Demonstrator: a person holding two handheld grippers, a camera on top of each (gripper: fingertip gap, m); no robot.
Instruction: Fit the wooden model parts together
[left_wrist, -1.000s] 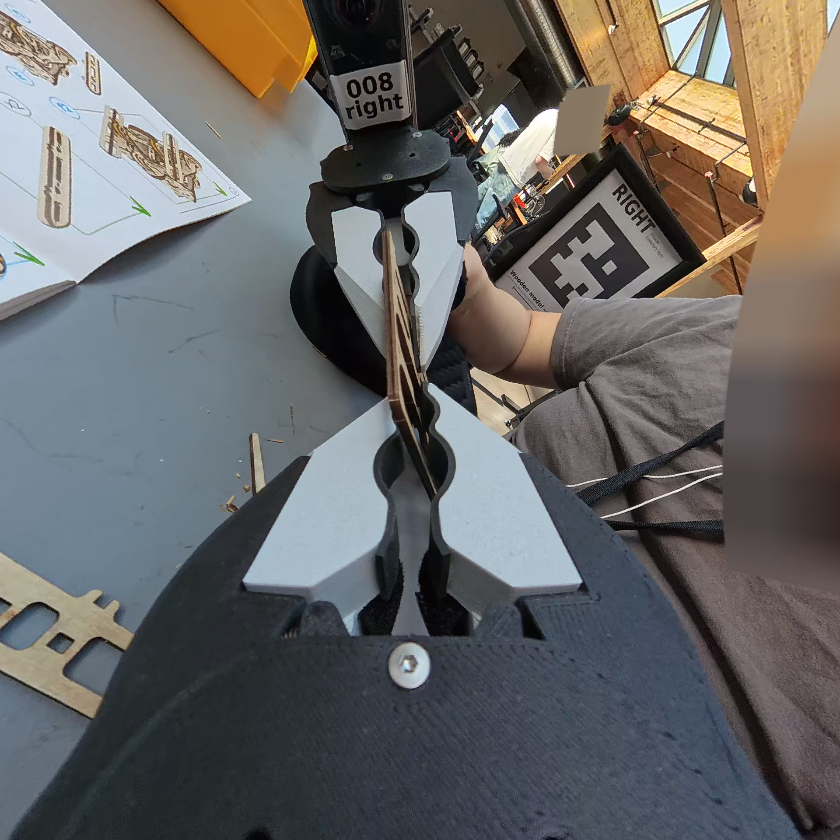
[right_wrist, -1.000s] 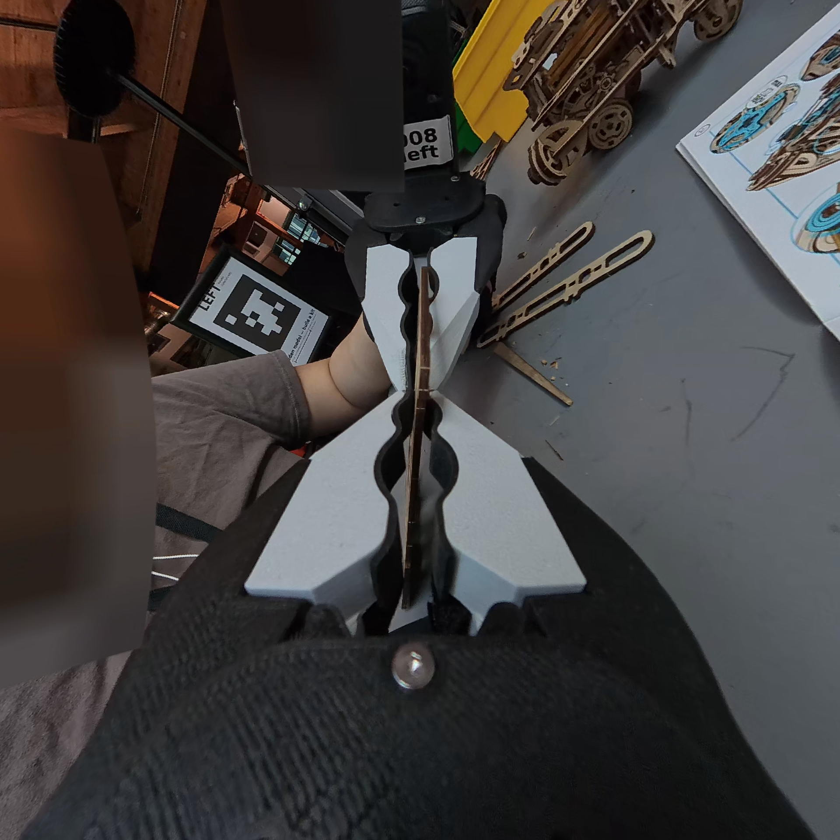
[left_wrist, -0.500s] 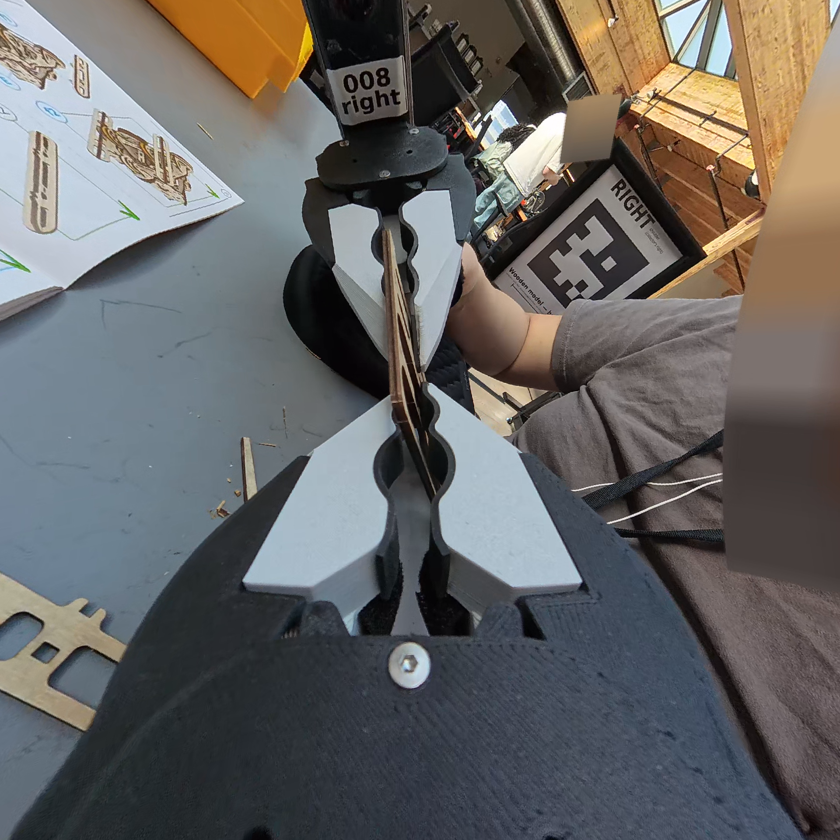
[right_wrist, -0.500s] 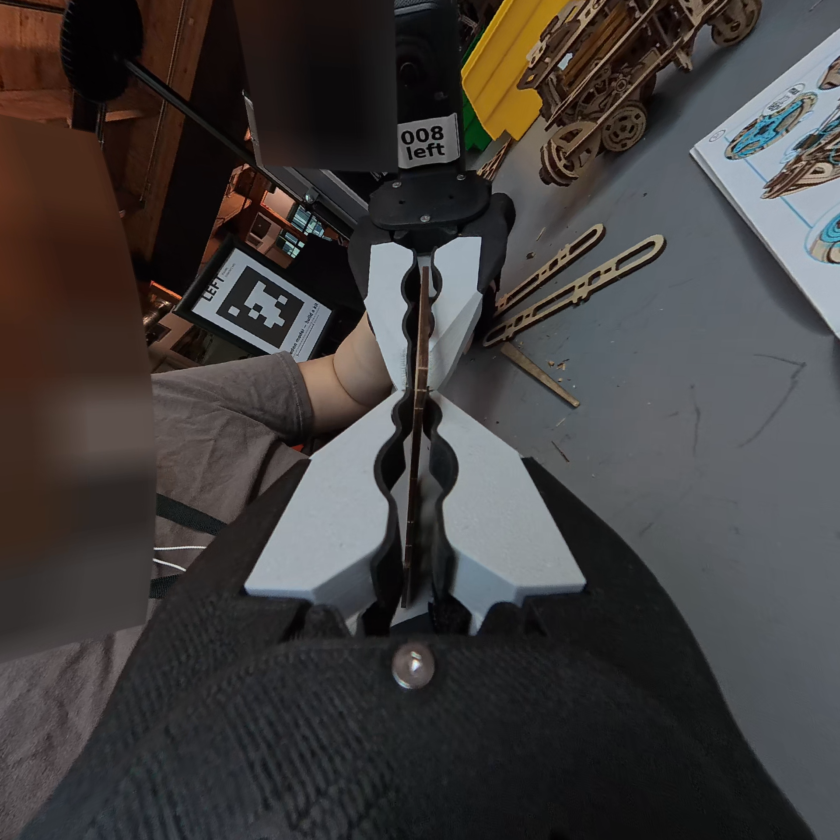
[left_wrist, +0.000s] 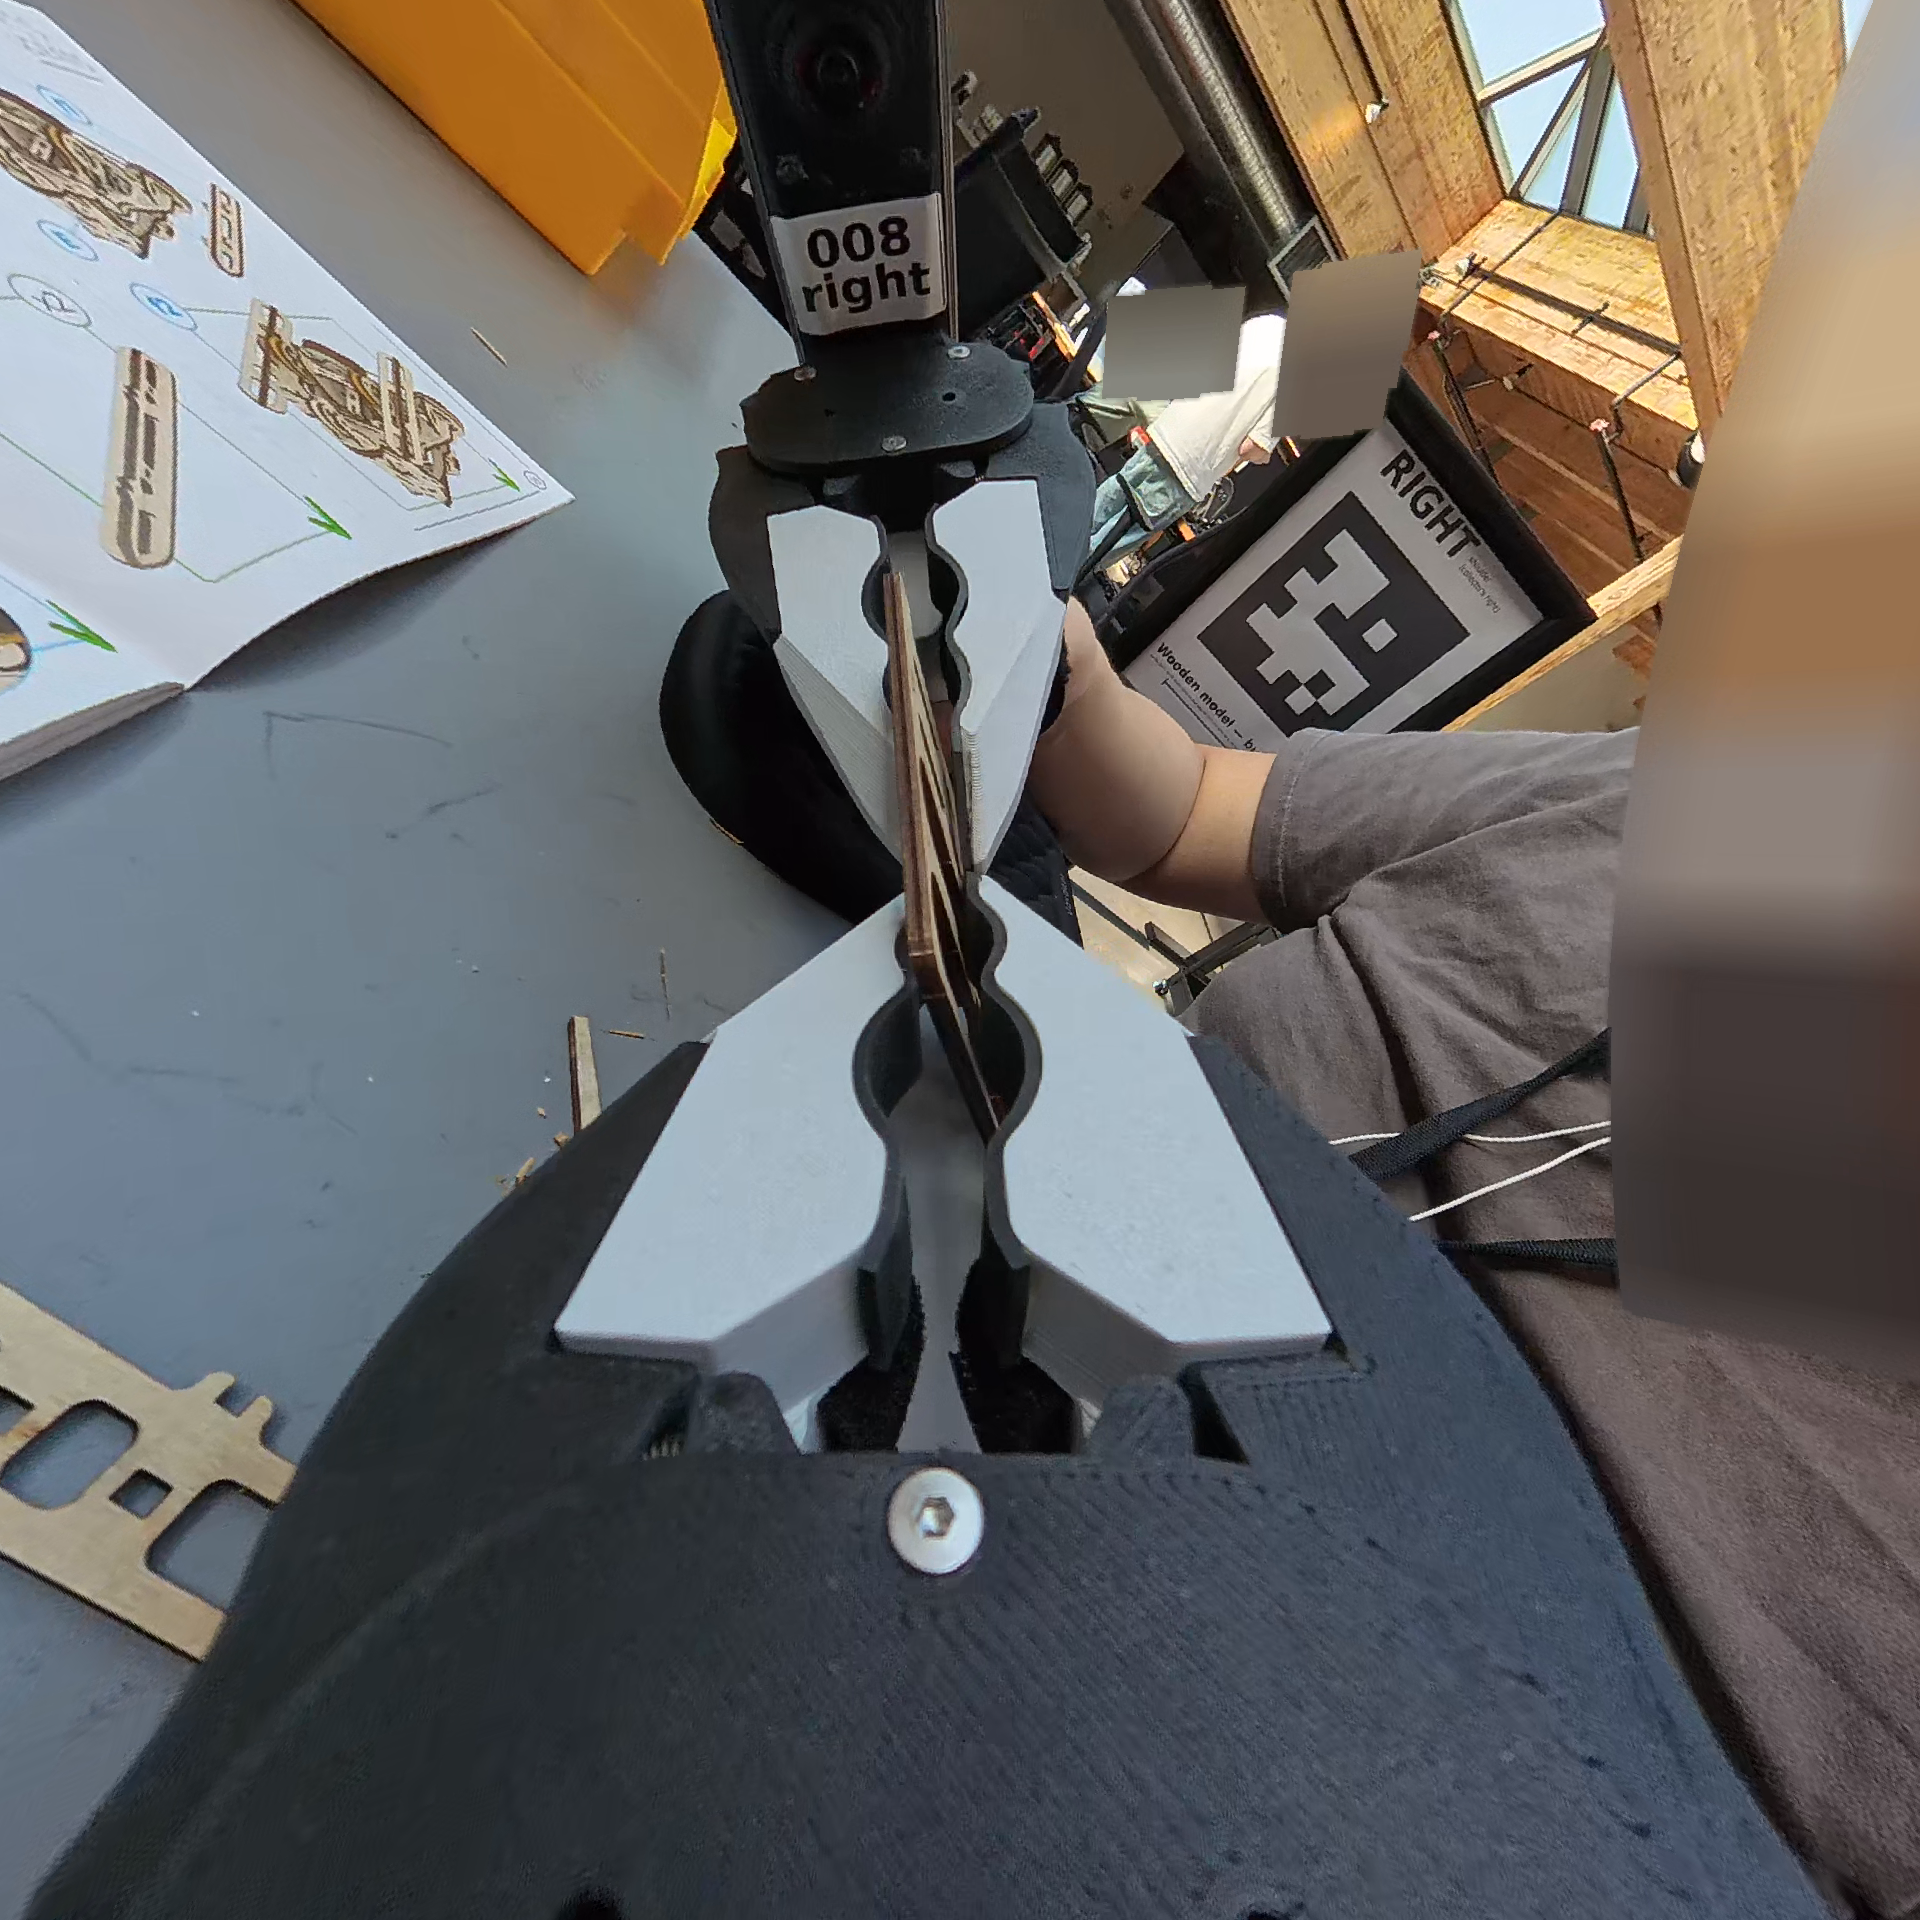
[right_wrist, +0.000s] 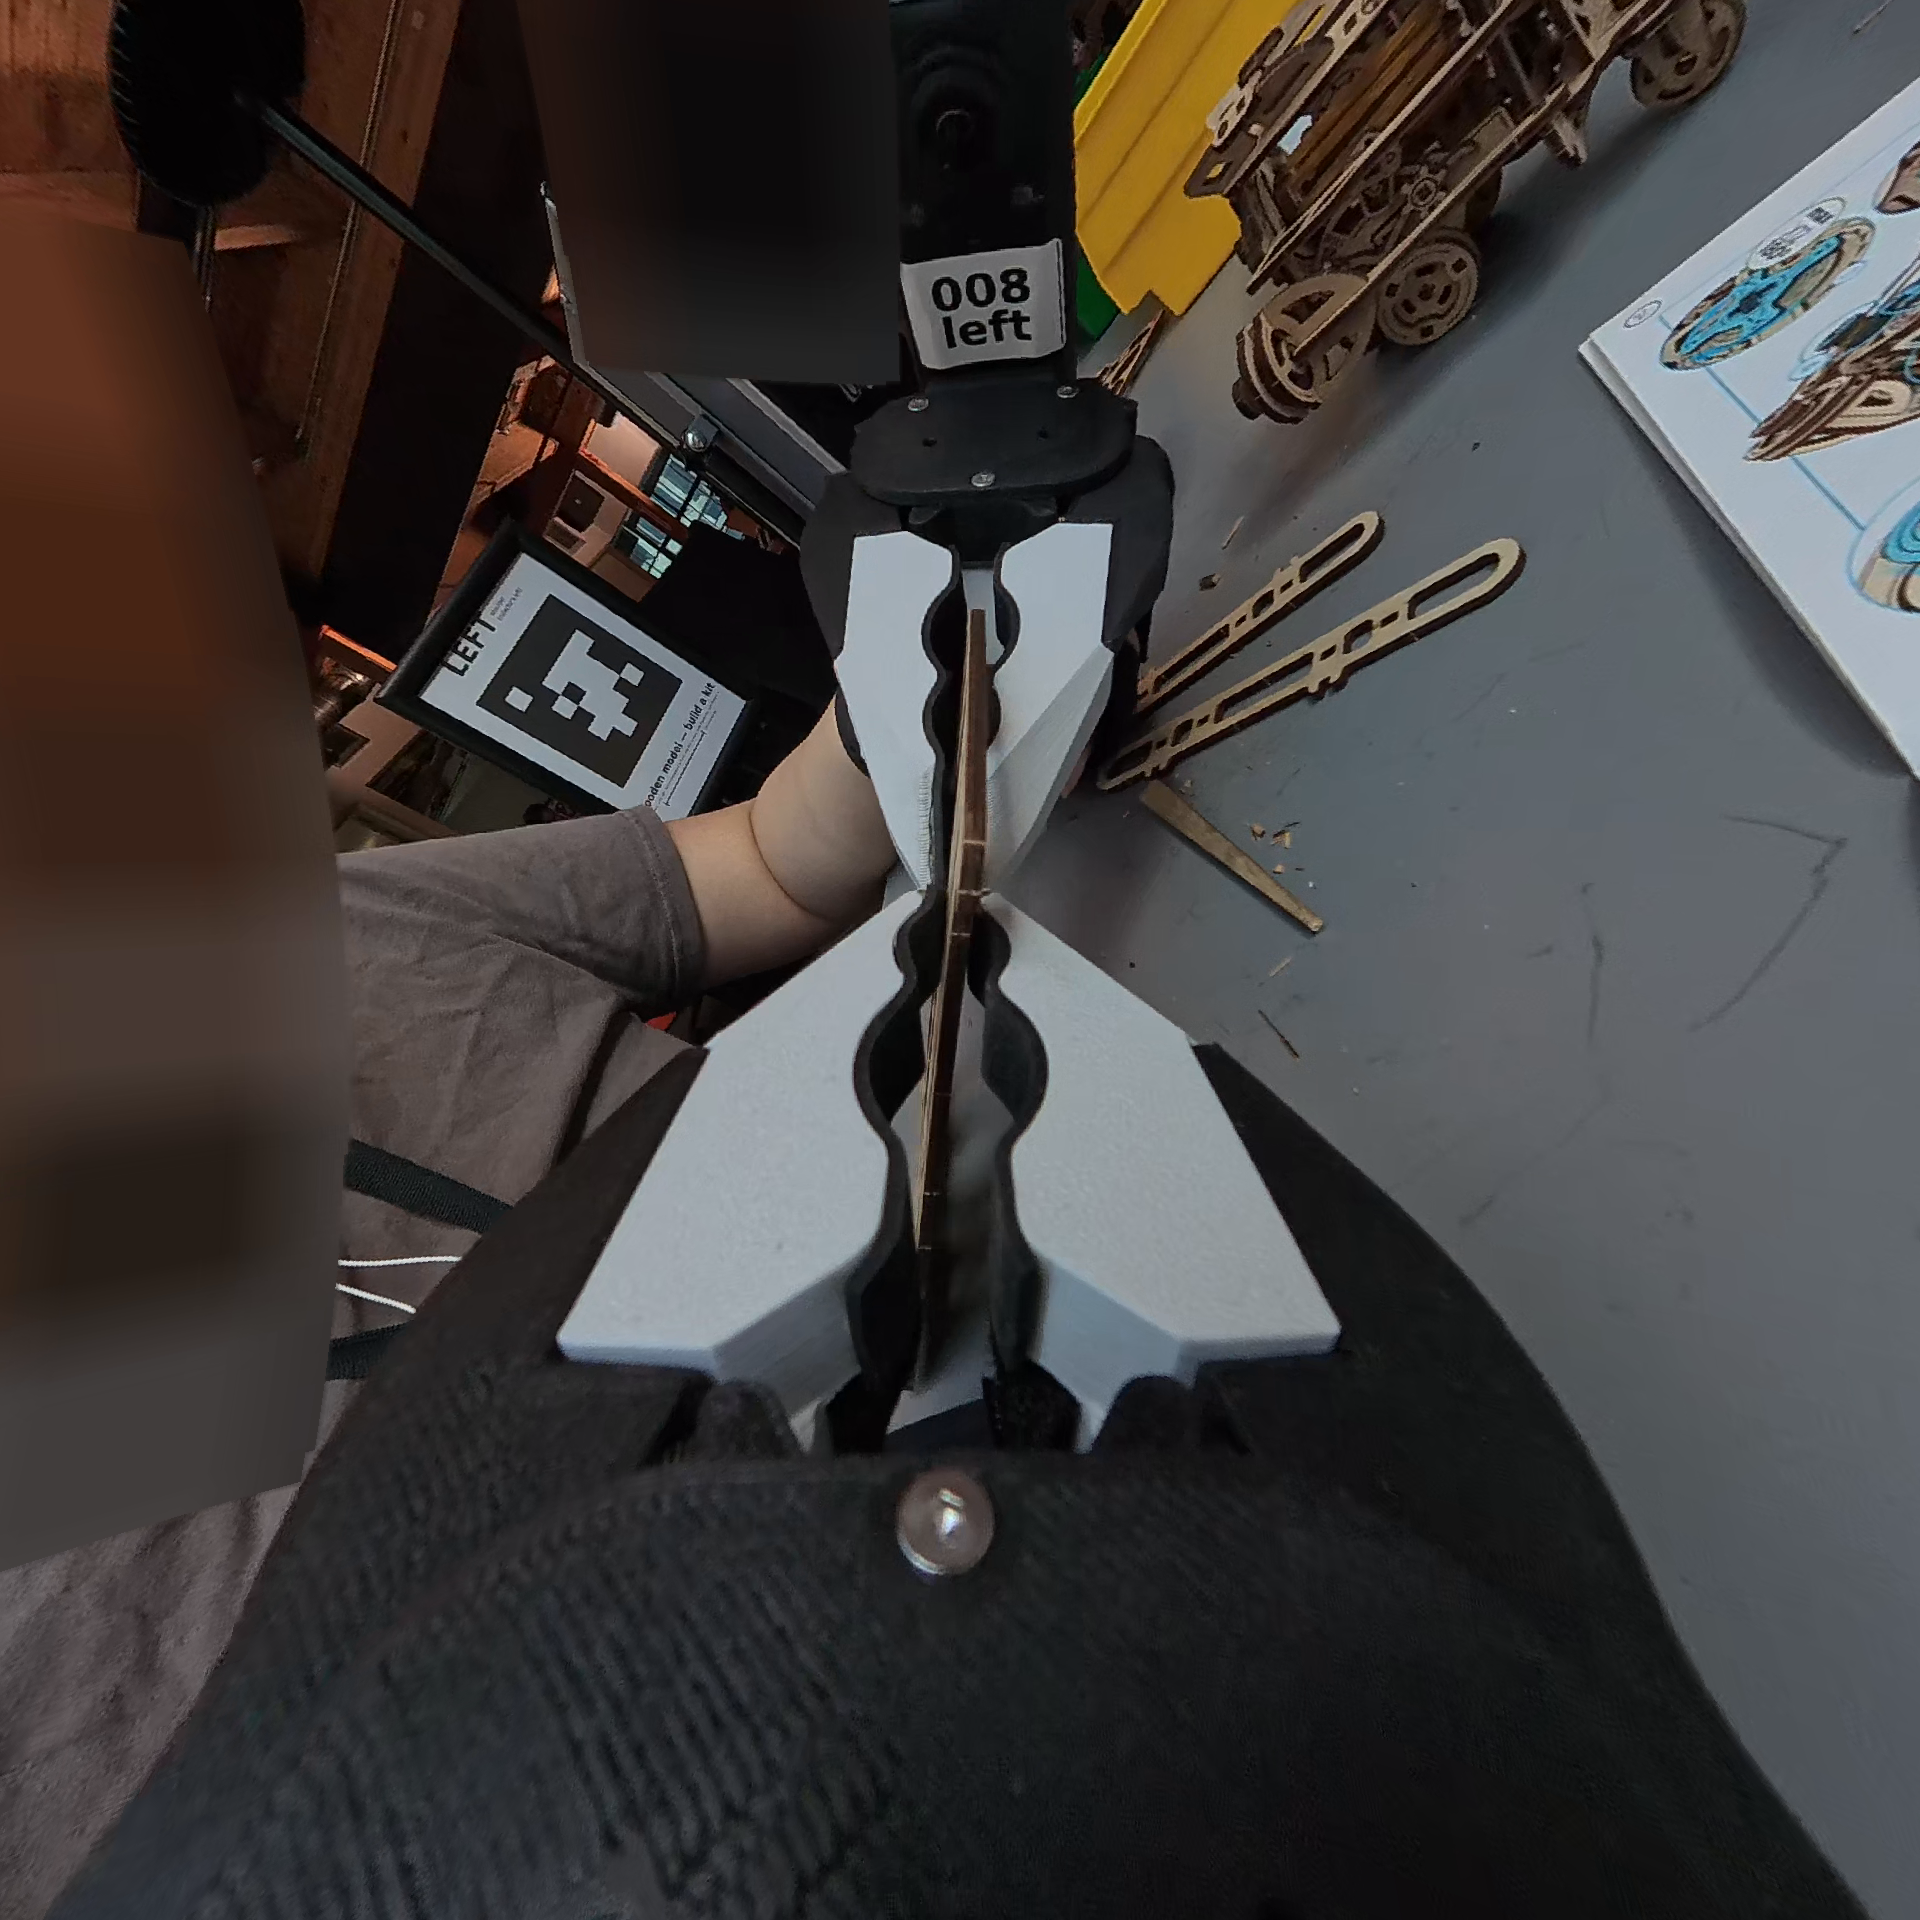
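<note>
Two grippers are seen nose to nose at frame centre — the left gripper (left_wrist: 940, 920) and right gripper (right_wrist: 951, 904) both closed on one thin wooden strip (left_wrist: 928, 790), its long axis run straight between them — with loose slotted strips (right_wrist: 1320, 665) left on the grey table (right_wrist: 1558, 1039) at upper right.

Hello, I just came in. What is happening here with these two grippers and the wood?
A person holds two grippers tip to tip above a grey table. Both are shut on the same thin wooden strip, seen edge-on: the left gripper clamps one end, the right gripper the other. Whether it is one piece or two being joined cannot be told. On the table lie two slotted wooden bars, a part-built wooden vehicle and an open instruction booklet.
</note>
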